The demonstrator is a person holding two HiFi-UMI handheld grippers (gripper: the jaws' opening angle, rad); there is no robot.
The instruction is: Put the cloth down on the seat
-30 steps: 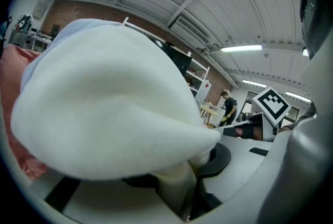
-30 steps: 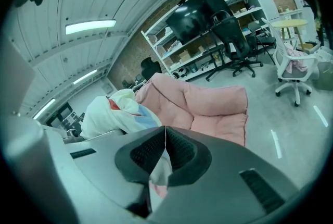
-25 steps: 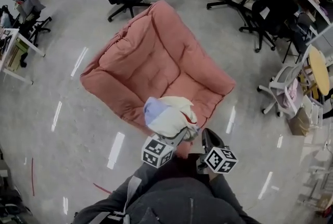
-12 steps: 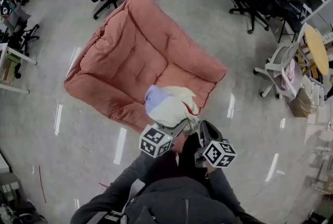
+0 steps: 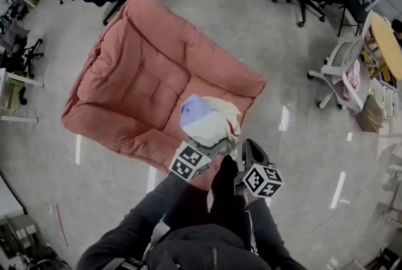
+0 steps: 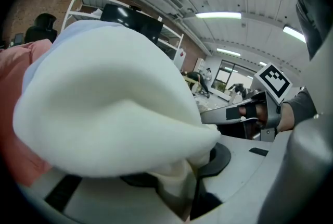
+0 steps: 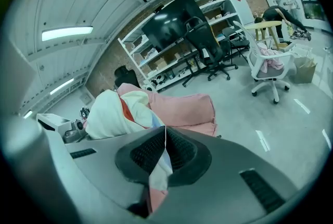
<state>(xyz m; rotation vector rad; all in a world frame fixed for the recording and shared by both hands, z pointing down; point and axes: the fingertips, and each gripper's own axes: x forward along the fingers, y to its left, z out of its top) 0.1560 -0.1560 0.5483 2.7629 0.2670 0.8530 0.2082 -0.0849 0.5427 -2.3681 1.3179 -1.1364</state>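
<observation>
Head view, and the bundled cloth (image 5: 210,121) is up in the air over the near edge of the pink seat (image 5: 144,74)! Left gripper (image 5: 217,148) jaws pinch a thick fold of it, while right gripper (image 5: 246,148) jaws press together on 1 thin corner.

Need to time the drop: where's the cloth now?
Head view, centre: the cloth hangs bunched from the left hand-held gripper and right hand-held gripper, over the near edge of the pink seat.
</observation>
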